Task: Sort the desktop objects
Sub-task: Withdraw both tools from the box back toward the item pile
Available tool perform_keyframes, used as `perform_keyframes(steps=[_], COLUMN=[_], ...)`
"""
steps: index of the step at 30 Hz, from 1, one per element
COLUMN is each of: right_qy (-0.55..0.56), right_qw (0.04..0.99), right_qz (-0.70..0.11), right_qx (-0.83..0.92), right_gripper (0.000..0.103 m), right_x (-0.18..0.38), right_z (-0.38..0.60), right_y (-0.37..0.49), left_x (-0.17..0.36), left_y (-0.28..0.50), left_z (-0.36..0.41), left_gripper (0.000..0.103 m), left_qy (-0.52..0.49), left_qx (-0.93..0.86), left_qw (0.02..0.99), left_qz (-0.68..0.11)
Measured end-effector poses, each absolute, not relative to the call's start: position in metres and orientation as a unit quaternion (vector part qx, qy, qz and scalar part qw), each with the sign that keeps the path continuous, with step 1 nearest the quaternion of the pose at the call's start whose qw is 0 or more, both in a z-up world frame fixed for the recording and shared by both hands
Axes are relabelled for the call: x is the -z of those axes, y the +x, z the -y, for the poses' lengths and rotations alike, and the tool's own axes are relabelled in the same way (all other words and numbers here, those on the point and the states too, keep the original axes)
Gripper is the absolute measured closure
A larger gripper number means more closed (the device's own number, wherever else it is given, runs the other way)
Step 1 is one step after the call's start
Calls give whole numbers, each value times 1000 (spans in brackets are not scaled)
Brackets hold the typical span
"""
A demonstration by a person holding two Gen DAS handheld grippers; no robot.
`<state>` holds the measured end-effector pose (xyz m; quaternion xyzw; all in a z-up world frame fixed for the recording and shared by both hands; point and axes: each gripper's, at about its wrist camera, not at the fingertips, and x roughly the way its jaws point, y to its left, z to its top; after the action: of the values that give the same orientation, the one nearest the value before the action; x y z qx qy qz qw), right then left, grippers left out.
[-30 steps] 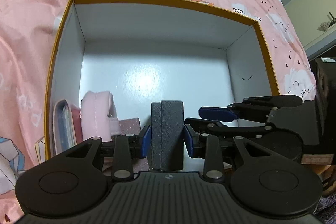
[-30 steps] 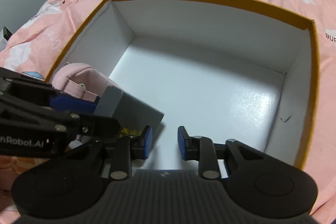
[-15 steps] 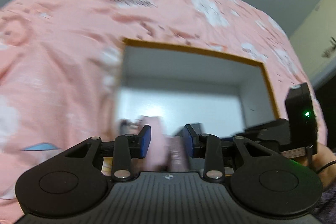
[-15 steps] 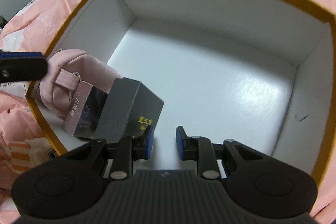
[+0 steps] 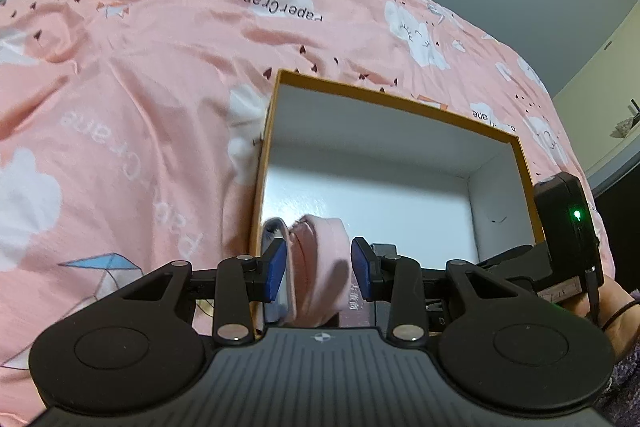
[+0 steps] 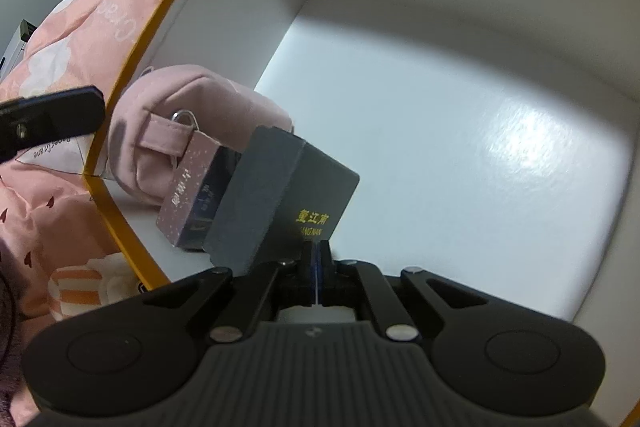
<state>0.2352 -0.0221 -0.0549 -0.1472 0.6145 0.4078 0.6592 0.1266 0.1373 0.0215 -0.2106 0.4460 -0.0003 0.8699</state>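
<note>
Since a second ago the grey box has left the left tool, which has drawn back out of the carton and now hangs released, its blue pads spread with nothing between them. Now the grey box leans at a tilt on the carton floor just ahead of the right tool, which has clenched, its pads pressed together right below the box's near corner; whether they pinch the box edge or merely touch it I cannot tell. Against the far-left face of the grey box sits a smaller speckled pink box, and beyond that, toward the left wall, a soft pink pouch with a strap and metal ring. From the left tool's view a pale flat item stands between the pouch and the carton wall, too hidden to name. All these crowd the near-left corner of the white carton with the orange rim; everything ahead and to the right of the right tool is bare glossy floor. By my reckoning several items are already sorted in, the grey box wants only straightening, and what remains outside cannot be seen. Under the carton lies a pink bedspread printed with clouds and paper cranes, so this is a bed and not a table; grey walls rise behind.
</note>
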Motion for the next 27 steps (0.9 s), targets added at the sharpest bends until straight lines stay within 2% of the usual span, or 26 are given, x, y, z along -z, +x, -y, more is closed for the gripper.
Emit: perform_keyframes(steps=[4, 16, 18, 19, 20, 27], right_qy=[-136, -221, -223, -219, -212, -137], right_qw=[657, 737, 759, 773, 784, 822], right_qz=[-623, -515, -483, -463, -446, -382], right_qx=[-403, -379, -374, -375, -377, -399], right_gripper=[101, 95, 90, 79, 73, 73], right_x=[59, 30, 19, 12, 6, -30], right_z=[23, 30, 37, 43, 50, 109], right_y=[239, 209, 201, 194, 189, 149], left_x=[-18, -32, -37, -39, -41, -42], left_y=[127, 116, 110, 107, 104, 81], left_z=[-133, -117, -113, -110, -106, -61], left_gripper=[63, 63, 63, 63, 63, 63], left_qy=[-205, -175, -173, -170, -165, -95], left_qx=[2, 9, 19, 25, 32, 110], left_qw=[869, 887, 890, 892, 895, 896], left_qz=[-449, -428, -420, -417, -414, -421])
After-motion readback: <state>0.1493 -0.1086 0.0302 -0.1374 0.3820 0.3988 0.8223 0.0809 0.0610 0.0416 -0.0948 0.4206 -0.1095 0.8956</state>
